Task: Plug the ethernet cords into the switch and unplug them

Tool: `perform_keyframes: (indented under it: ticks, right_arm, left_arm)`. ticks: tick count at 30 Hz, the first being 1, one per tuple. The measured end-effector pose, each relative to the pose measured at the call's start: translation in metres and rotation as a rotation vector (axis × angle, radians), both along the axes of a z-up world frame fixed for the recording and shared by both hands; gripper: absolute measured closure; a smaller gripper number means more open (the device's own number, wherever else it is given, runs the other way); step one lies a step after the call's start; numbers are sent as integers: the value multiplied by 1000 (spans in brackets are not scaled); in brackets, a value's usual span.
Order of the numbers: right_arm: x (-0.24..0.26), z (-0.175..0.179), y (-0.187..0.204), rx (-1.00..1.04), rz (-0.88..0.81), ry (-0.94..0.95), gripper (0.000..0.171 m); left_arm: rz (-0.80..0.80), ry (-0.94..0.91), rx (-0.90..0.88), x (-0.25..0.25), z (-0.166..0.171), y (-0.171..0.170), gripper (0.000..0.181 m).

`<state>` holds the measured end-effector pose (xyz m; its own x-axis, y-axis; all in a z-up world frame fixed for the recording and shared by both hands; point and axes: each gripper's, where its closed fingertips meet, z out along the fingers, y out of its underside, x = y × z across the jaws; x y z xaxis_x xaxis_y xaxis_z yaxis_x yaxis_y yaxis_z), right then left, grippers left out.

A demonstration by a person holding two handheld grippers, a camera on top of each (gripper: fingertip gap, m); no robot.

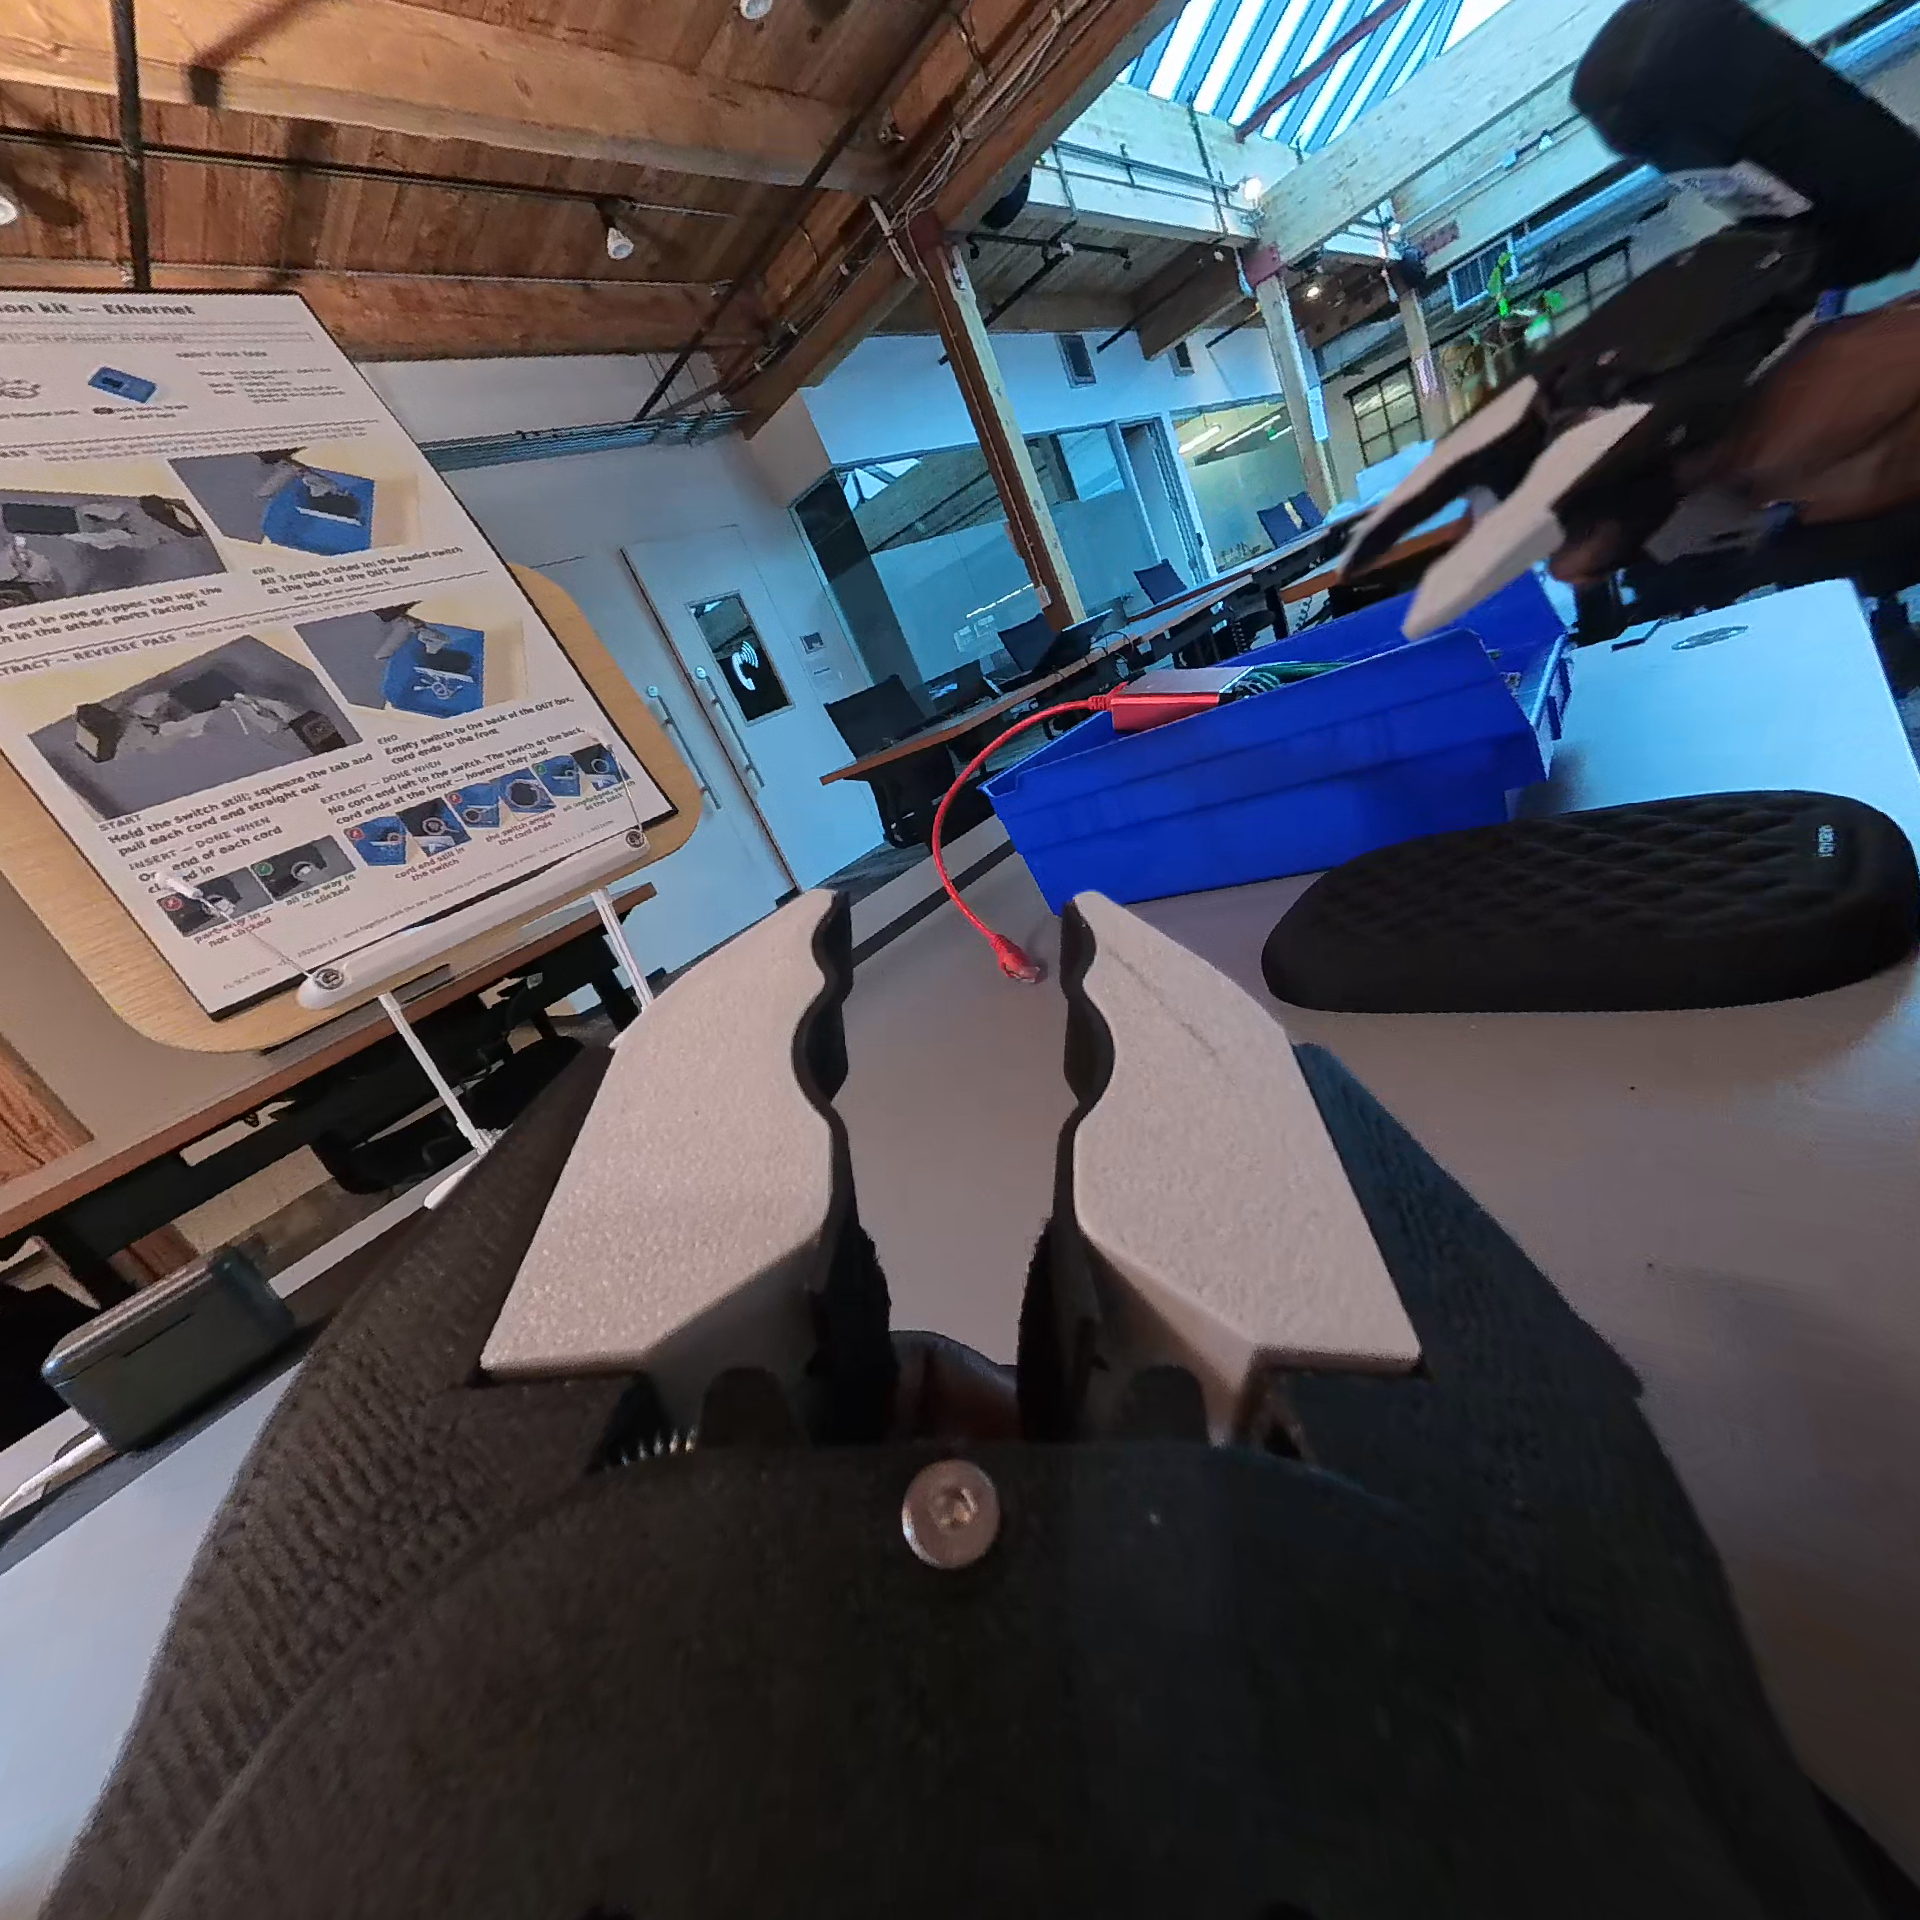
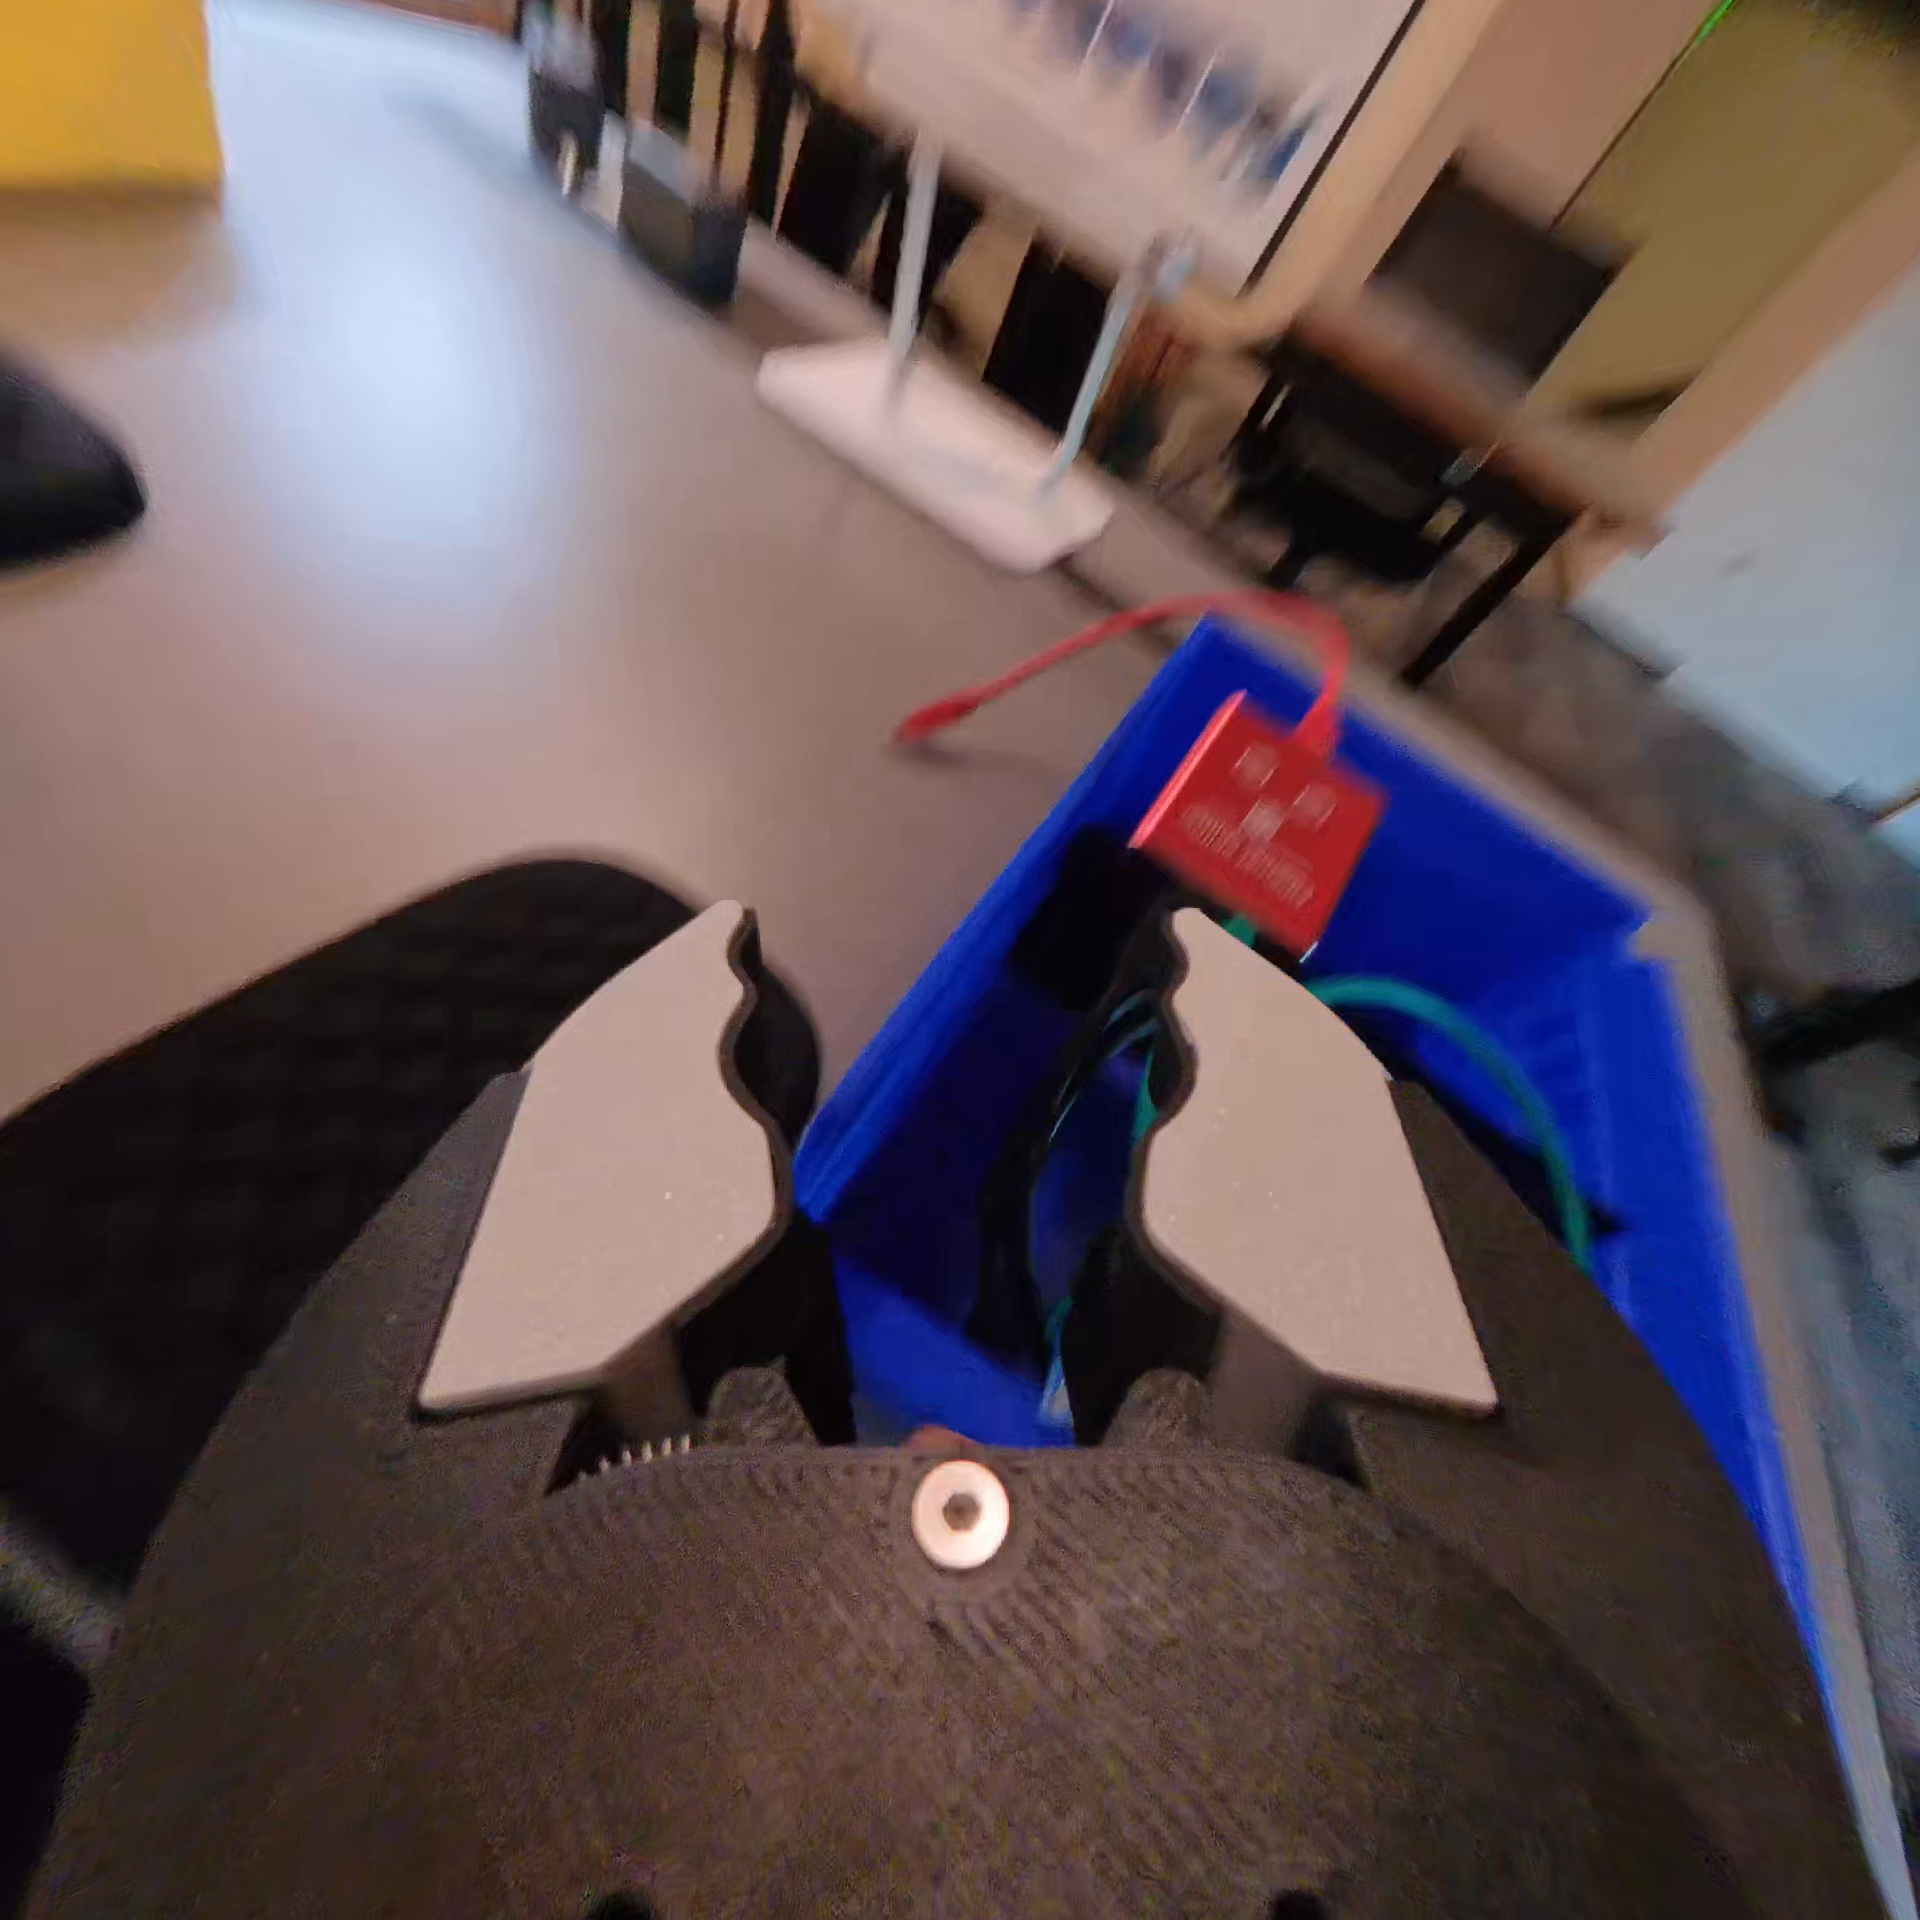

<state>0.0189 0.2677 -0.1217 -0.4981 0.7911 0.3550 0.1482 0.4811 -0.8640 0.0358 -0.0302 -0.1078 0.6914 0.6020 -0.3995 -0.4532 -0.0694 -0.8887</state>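
While the left gripper sits low over the grey table, its two grey fingers are spread apart with nothing between them. Ahead of it the loose plug end of the red ethernet cord lies on the table. That cord arcs up over the rim of the blue bin to the red switch inside.

Right gripper hovers above the bin's near corner, fingers parted, empty; the view is motion-blurred. The switch rests tilted in the bin, the red cord running from its far edge out over the wall to the table. A green cord and darker cords loop inside the bin below the switch; whether they are plugged in is not discernible.

A black wrist-rest pad lies beside the bin. An instruction board stands on an easel at left. The right gripper also shows in the left view, above the bin.
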Motion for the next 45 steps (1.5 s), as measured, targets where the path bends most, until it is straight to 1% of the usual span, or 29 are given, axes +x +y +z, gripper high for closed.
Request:
perform_keyframes:
  ticks: [1, 2, 4, 5, 7, 10, 15, 21, 24, 30, 36, 41, 45]
  right_arm:
    - [4, -13, 3, 40, -14, -65, 101]
    - [7, -25, 5, 76, -21, -117, 109]
    - [14, -49, 0, 114, 19, -230, 120]
    - [14, -57, -3, 122, 28, -265, 126]
    - [5, -64, -1, 138, -13, -273, 145]
    - [-6, -64, -5, 116, -18, -242, 146]
    - [-36, -62, -6, 97, -97, -178, 150]
    - [-62, -63, -40, 177, -111, -195, 148]
    - [-73, -63, -65, 208, -104, -200, 148]
    - [-82, -63, -132, 154, -45, -208, 147]
    - [-77, -62, -204, 74, 54, -202, 146]
    - [-76, -61, -267, 38, 177, -166, 140]
    - [-81, -61, -302, 6, 245, -144, 138]
  left_arm:
    - [1, 1, -6, 0, -1, 1, 143]
    - [1, 2, -12, 0, -1, 1, 143]
    - [4, 3, -20, 0, -2, 2, 143]
    - [4, 2, -22, 0, -2, 2, 143]
    - [5, 1, -22, 0, -3, 2, 143]
    - [4, -2, -21, -1, -3, 2, 143]
    - [3, 4, -33, 0, -4, 4, 143]
    - [4, 8, -50, 0, -6, 5, 143]
    - [4, 12, -52, 1, -6, 6, 143]
    - [4, 10, -46, 0, -5, 5, 143]
    - [10, 20, -21, 0, -2, 2, 143]
    - [26, 20, 41, -1, 6, -6, 144]
    - [69, 27, 99, -3, 13, -16, 146]
